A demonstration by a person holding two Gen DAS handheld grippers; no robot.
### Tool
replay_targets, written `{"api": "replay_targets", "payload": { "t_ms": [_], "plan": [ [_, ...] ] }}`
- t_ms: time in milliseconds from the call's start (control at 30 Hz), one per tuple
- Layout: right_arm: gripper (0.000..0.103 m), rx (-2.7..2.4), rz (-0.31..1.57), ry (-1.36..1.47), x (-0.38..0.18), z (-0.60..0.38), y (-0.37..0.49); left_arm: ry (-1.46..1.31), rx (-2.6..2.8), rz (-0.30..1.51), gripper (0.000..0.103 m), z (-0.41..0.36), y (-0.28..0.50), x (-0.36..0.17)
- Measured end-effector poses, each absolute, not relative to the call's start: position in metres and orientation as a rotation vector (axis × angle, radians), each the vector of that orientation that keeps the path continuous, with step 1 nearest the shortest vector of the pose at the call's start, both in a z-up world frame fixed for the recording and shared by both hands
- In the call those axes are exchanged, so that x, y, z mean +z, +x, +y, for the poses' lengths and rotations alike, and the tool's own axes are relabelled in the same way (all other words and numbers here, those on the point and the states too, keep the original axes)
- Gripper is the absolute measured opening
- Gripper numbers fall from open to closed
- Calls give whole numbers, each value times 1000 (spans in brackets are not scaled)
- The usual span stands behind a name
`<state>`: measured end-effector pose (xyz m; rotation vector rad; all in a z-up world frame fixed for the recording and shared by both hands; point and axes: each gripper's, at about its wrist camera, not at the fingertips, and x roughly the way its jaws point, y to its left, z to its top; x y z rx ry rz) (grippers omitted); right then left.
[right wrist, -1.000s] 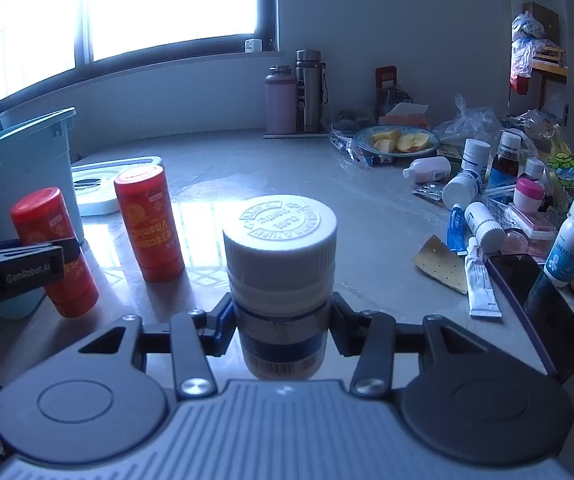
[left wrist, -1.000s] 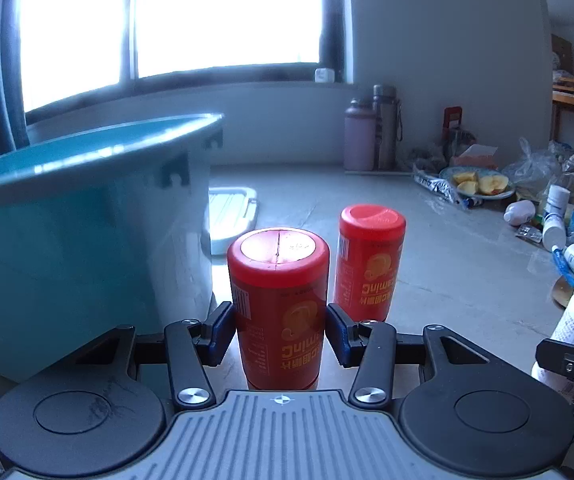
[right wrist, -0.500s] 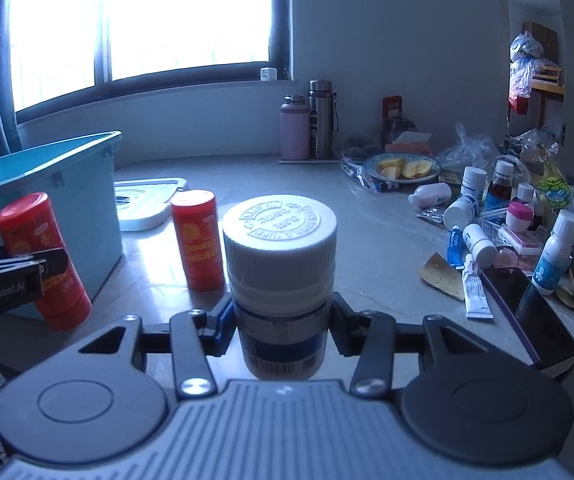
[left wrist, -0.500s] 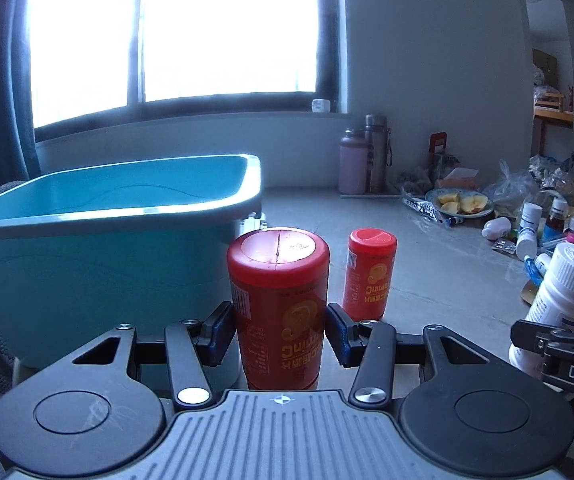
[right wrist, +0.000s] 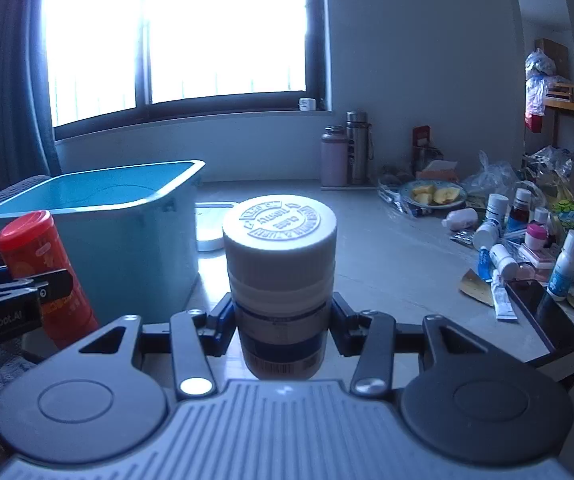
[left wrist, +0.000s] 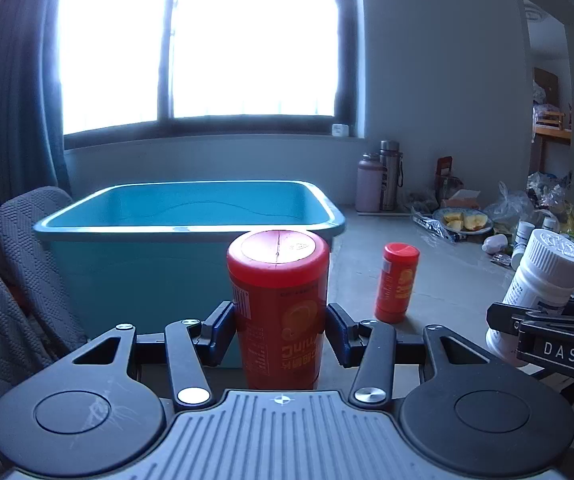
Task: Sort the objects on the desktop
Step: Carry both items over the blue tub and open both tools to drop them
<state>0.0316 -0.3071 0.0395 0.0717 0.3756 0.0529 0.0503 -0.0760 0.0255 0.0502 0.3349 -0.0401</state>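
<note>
left wrist view: the left gripper [left wrist: 279, 322] is closed on a red tube [left wrist: 279, 304], carried upright in front of the blue bin [left wrist: 191, 228]; the right gripper [right wrist: 281, 320] clamps a white bottle [right wrist: 280, 280] likewise. this looks like the carry-to-bin step. next, each load must rise over the near rim (whose height is hard to judge) before release. another red tube [left wrist: 397, 282] stands clear on the surface [left wrist: 447, 276].

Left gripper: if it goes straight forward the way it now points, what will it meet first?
Probably the near wall of the teal plastic bin, which stands directly behind the red tube held in the left gripper. The gap between them is hard to judge.
</note>
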Motion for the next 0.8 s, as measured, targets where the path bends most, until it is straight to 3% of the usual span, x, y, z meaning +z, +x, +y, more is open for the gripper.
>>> {"api": "replay_targets", "payload": {
  "t_ms": [333, 800],
  "plan": [
    [48, 130, 309, 62, 77, -256, 24, 50, 15, 284, 50, -14, 23, 72],
    [48, 219, 212, 35, 132, -209, 58, 49, 80, 208, 50, 33, 51, 155]
  ]
}}
